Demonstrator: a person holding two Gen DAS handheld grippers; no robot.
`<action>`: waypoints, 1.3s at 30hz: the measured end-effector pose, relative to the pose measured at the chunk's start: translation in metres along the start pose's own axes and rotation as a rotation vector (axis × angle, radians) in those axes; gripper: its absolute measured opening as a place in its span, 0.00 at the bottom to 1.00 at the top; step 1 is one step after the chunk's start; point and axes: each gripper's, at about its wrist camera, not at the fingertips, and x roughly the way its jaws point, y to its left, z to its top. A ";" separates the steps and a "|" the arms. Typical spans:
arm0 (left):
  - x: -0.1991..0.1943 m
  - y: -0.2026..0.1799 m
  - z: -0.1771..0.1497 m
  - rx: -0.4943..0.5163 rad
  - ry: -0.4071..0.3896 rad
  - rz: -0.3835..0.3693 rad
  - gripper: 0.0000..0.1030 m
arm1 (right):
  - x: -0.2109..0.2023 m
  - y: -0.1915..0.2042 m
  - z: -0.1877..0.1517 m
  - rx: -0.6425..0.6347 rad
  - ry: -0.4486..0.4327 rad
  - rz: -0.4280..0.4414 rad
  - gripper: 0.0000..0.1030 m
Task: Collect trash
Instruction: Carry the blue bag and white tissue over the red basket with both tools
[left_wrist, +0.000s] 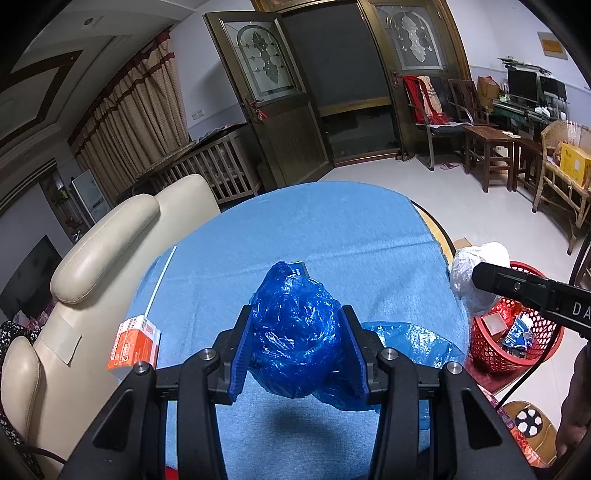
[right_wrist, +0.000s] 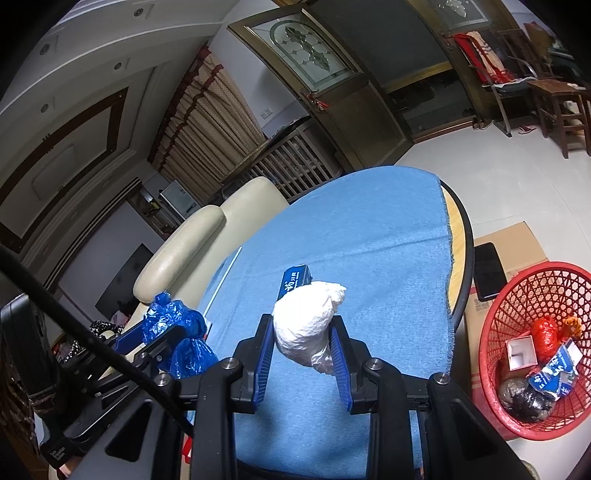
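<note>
Fingers of the left gripper (left_wrist: 297, 343) clamp a crumpled blue bag (left_wrist: 295, 332) above the bench (left_wrist: 332, 229); the right gripper (right_wrist: 303, 341) pinches a white wad (right_wrist: 308, 325), perhaps plastic, left of the red basket (right_wrist: 491, 332).

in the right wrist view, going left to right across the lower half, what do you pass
crumpled blue plastic bag held in the left hand-held gripper → white plastic bag clamped in the right hand-held gripper → frayed edge of the blue cloth → black phone on the cardboard box → red basket
</note>
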 end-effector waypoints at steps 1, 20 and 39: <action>0.001 0.001 0.000 0.000 0.002 -0.003 0.46 | 0.000 -0.001 0.000 0.002 -0.001 -0.001 0.31; 0.019 -0.026 0.008 0.070 0.014 -0.049 0.46 | -0.017 -0.037 0.000 0.072 -0.013 -0.044 0.31; 0.036 -0.083 0.022 0.167 0.043 -0.114 0.46 | -0.045 -0.101 0.002 0.209 -0.044 -0.107 0.31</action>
